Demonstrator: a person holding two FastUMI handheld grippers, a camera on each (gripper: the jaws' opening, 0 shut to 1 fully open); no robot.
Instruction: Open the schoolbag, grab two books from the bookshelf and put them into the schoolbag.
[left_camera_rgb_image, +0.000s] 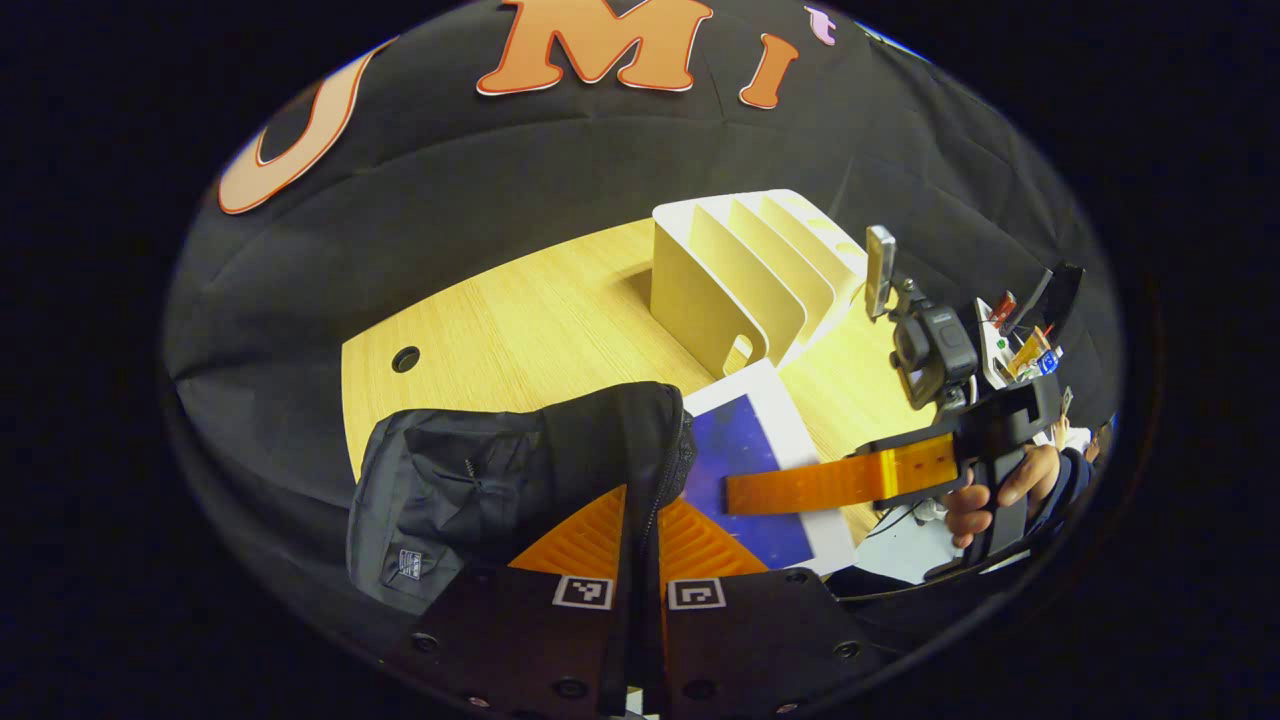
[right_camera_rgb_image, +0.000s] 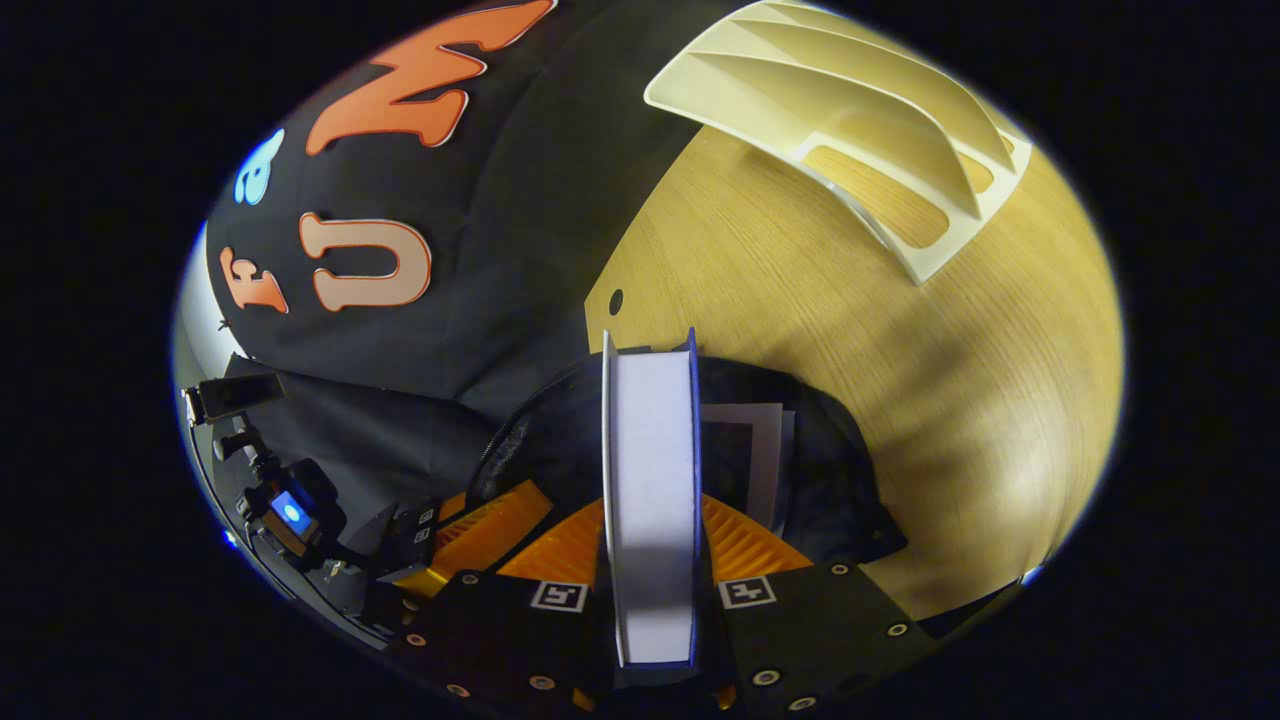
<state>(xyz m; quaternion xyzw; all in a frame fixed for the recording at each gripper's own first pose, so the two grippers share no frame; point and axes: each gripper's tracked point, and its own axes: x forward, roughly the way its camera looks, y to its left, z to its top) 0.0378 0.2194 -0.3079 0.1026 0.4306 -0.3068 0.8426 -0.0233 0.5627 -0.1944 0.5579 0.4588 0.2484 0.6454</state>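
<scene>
Right tool (right_camera_rgb_image: 650, 560): clenched on a book (right_camera_rgb_image: 650, 470), spine-edge up, poised over the schoolbag (right_camera_rgb_image: 830, 470) mouth. Left tool (left_camera_rgb_image: 640, 540): pinching the bag's zippered rim (left_camera_rgb_image: 672, 450), holding it open. Judgement: a book is going in; next, lower it straight into the gap beside the book already inside (right_camera_rgb_image: 745, 450), then release. Bookshelf (left_camera_rgb_image: 750, 280) at 12 o'clock on the tabletop (left_camera_rgb_image: 530, 320), slots bare. Left gripper view adds the book's blue cover (left_camera_rgb_image: 745, 470) and the hand (left_camera_rgb_image: 985, 490).
</scene>
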